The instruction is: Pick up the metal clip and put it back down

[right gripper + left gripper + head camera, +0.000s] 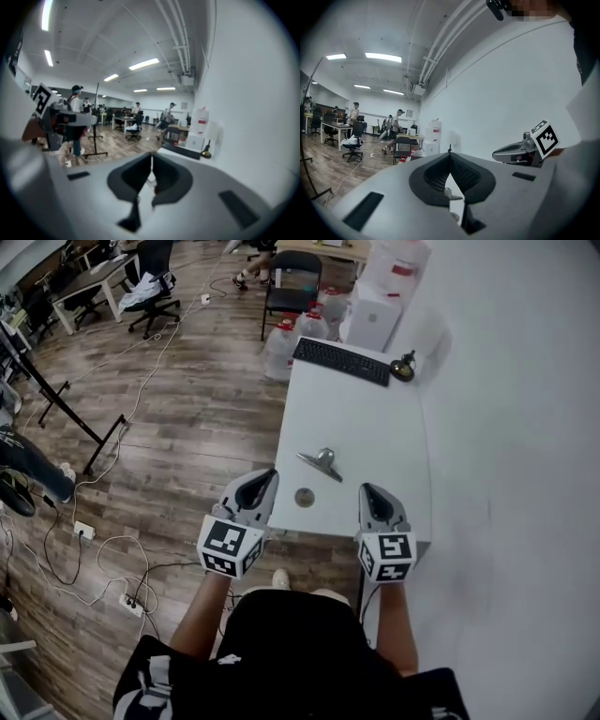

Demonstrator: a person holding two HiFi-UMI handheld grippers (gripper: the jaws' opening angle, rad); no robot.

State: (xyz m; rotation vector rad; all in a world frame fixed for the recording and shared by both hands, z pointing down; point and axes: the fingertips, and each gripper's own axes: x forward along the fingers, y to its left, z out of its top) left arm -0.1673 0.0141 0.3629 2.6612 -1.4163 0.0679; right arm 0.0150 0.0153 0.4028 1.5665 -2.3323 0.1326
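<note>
The left gripper (450,159) has its jaws pressed together with nothing between them, and the right gripper (151,163) is likewise closed and empty. Both hang at the near edge of the white table (375,432), left and right of each other and pointing toward the far end. Each carries a cube with black-and-white square markers, which bear patterns and no letters.

The metal clip (321,463) lies on the table just beyond the two grippers and between their lines, touching neither. A small round disc (304,497) sits in the tabletop, nearer than the clip.

At the far end lie a black keyboard (341,361) and, to its right, a small dark and brass-coloured object (403,367). Beyond the table stand white containers (375,313) with red labels, their print too small to read.
</note>
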